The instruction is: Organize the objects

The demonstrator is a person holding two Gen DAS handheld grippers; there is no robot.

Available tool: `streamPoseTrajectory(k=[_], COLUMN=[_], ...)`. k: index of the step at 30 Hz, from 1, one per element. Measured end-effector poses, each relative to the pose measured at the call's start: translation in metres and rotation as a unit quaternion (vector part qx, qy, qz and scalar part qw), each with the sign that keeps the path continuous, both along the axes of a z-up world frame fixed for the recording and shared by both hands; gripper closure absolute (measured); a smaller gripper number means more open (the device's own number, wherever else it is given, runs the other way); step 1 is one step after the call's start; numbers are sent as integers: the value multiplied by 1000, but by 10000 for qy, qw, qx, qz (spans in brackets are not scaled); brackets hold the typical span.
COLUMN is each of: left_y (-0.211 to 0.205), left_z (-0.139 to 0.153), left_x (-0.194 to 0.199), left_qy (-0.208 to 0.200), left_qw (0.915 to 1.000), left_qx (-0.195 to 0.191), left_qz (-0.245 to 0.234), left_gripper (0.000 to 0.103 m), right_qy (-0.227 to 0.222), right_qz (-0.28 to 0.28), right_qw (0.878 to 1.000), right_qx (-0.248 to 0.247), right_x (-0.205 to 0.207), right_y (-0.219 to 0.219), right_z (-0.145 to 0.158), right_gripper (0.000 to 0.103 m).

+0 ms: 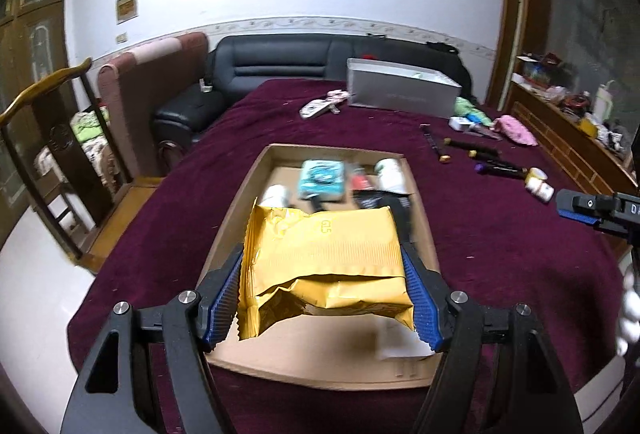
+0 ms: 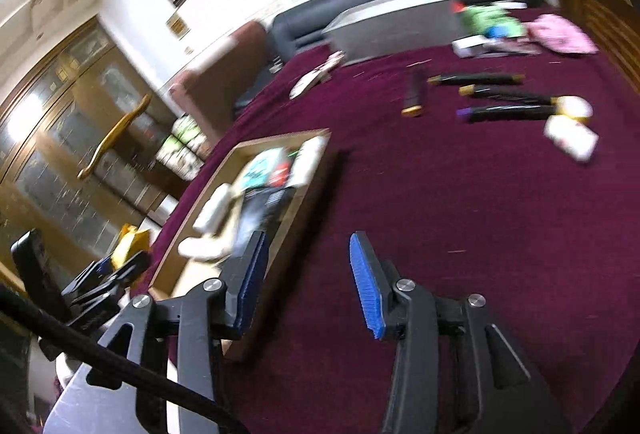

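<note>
Above the cardboard tray [image 1: 236, 202], a yellow packet [image 1: 324, 266] (long axis crosswise) clamped in the left gripper [image 1: 322, 266]; right gripper [image 2: 308, 266] part-open, empty.

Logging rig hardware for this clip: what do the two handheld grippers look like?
Both match: the left gripper and right gripper have matte black angular linkage arms joined by round silver pivot bolts, and jaws lined with ribbed blue pads. From the left wrist view, the right gripper's body carries white lettering, only partly readable. A black braided cable crosses the right wrist view's lower left corner. No sleeves show.
</note>
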State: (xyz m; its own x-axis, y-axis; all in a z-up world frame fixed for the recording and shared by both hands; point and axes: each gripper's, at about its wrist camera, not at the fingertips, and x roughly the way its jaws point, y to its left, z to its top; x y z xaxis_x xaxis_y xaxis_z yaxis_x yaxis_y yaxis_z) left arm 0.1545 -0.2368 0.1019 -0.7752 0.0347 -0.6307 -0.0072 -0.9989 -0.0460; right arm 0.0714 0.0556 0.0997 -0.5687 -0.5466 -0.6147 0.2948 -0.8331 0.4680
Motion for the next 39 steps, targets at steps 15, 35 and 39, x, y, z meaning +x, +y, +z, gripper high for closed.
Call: streamPoseTrajectory(k=[15,35,39], left_y=[90,129,131], left_z=[-13,-37,-42], left_x=[-8,-29,-36], left_qy=[-366,-893,-991], left_qw=[9901,9803,9794], left_qx=[287,284,310], left_qz=[-1322,-1741,-1730], left_gripper=[36,36,36], right_qy=[-102,-916,-1003], right_qz=[-1866,-2092,-1997], right_qw=[9823,9711,9717], right_qx=[134,696,766], right_x=[-5,-127,-141], right_y=[156,172,164], right_z=[9,-43,-51], right_gripper=[52,52,52])
